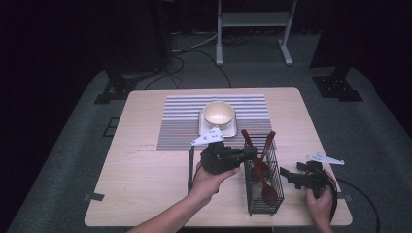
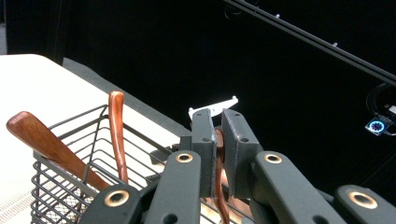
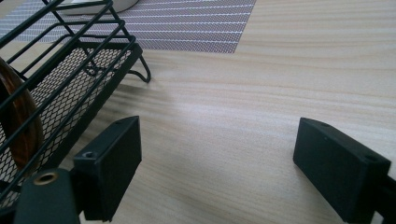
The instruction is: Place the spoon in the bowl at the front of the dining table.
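Left gripper [image 1: 250, 153]: we see its jaws clamped on a wooden spoon handle [image 2: 218, 154] above the wire basket [image 1: 265, 204].
Right gripper [image 1: 286, 174]: jaws apart, beside the basket.
Bowl [image 1: 218, 113]: on the striped mat [image 1: 180, 124].

The black wire basket [image 1: 263, 182] is standing between the two tools, blocking the straight way across. Wooden spoons [image 1: 261, 167] are crowding its opening. Bare surface [image 1: 145, 174] is lying open to the left, and the bowl [image 1: 218, 114] is sitting well behind.
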Demonstrator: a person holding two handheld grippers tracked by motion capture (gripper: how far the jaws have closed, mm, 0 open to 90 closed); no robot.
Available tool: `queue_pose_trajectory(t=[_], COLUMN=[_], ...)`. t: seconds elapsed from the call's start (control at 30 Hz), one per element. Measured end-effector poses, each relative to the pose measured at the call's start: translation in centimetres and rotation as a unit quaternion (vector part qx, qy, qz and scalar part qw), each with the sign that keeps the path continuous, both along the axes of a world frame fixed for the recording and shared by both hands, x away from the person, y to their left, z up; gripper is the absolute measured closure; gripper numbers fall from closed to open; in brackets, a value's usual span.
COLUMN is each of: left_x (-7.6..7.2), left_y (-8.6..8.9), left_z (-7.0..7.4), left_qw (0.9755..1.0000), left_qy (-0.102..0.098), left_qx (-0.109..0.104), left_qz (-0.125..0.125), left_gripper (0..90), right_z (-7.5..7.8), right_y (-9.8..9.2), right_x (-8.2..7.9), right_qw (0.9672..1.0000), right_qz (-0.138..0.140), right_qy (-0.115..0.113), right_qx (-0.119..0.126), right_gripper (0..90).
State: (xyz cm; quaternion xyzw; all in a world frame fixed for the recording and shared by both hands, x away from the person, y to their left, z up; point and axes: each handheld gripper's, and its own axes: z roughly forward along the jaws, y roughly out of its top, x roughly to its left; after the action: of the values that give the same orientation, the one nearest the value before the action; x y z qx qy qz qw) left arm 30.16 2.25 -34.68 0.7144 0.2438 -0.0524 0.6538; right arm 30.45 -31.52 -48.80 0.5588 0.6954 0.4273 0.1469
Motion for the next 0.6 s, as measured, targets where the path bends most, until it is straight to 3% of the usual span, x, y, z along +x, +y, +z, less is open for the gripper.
queue_pose_trajectory(t=[0.33, 0.6], left_x=[0.6, 0.8], left_y=[0.9, 0.9], left_z=[0.9, 1.3], left_qw=[0.9996, 0.9995], left_qy=[0.017, 0.022], left_qx=[-0.022, -0.024], left_qz=[0.007, 0.005], left_gripper=[84.1, 84.2], right_z=[0.0, 0.0], right_y=[0.0, 0.0], right_x=[0.0, 0.0], right_qw=[1.0, 1.0], right_qz=[0.0, -0.002], right_qy=[0.0, 0.001], right_qx=[-0.001, -0.001], right_gripper=[14.1, 14.1])
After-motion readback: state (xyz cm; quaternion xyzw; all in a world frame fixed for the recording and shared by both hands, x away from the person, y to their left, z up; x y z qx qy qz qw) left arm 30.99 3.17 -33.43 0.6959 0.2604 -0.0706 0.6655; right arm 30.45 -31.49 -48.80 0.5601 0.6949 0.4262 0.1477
